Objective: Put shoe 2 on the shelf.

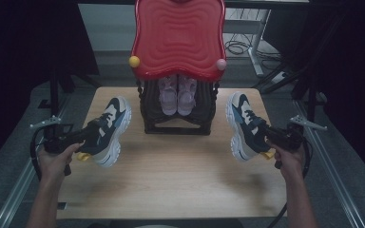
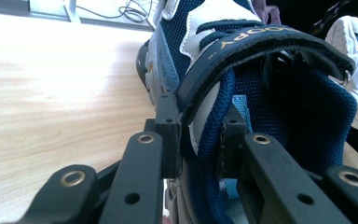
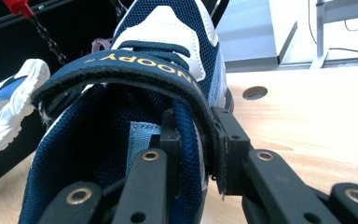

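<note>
While both hands hover over the wooden table [image 1: 171, 175], left gripper [image 2: 199, 140] clenched on collar wall of left navy sneaker [image 1: 105, 130], right gripper [image 3: 196, 144] clamped on collar and strap of right navy sneaker [image 1: 243, 124], pink shoes [image 1: 177, 95] on black rack [image 1: 177, 124] between, red lid [image 1: 178, 38] above.

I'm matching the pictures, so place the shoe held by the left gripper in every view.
High view: left shoe, left of the rack.
Left gripper view: centre, its collar between the fingers.
Right gripper view: far left edge.
Shared landmark: the wooden table.
</note>
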{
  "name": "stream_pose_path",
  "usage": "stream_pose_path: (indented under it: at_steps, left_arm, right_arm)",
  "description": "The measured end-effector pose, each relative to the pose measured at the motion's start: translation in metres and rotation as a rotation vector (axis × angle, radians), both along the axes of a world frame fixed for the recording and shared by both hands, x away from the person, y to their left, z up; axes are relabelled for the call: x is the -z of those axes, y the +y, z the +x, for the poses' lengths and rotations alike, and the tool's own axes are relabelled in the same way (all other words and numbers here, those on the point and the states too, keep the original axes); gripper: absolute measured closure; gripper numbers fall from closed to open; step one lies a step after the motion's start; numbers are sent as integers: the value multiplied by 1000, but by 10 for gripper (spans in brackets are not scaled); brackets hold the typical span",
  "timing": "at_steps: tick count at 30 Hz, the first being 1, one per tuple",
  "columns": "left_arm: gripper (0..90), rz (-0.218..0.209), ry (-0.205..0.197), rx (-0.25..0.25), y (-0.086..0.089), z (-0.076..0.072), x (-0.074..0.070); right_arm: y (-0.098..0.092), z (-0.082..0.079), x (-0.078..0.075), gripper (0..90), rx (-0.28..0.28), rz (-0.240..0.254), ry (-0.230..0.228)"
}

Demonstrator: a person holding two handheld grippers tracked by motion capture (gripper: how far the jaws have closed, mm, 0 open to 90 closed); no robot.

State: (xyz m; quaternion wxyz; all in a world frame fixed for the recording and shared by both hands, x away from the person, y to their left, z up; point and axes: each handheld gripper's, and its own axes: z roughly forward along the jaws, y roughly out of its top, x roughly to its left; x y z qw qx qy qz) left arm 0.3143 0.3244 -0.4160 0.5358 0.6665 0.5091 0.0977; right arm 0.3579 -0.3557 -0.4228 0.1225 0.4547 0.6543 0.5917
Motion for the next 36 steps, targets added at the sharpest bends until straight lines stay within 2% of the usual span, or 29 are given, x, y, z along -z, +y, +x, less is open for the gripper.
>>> stream_pose_path:
  at_steps: [14, 21, 28, 36]
  left_arm:
    - [755, -33, -59, -5, -2, 22, -30]
    - [756, -72, -93, -18, 3, 32, -45]
    - [755, -96, -114, -15, 7, 39, -55]
    - [756, -86, -125, -17, 6, 42, -60]
  right_arm:
    - [-1, 11, -29, 766, 26, 40, -49]
    - [-6, 18, -45, 766, 43, 70, -72]
    - [-9, 22, -54, 766, 53, 85, -90]
    - [-7, 24, -56, 766, 53, 84, -90]
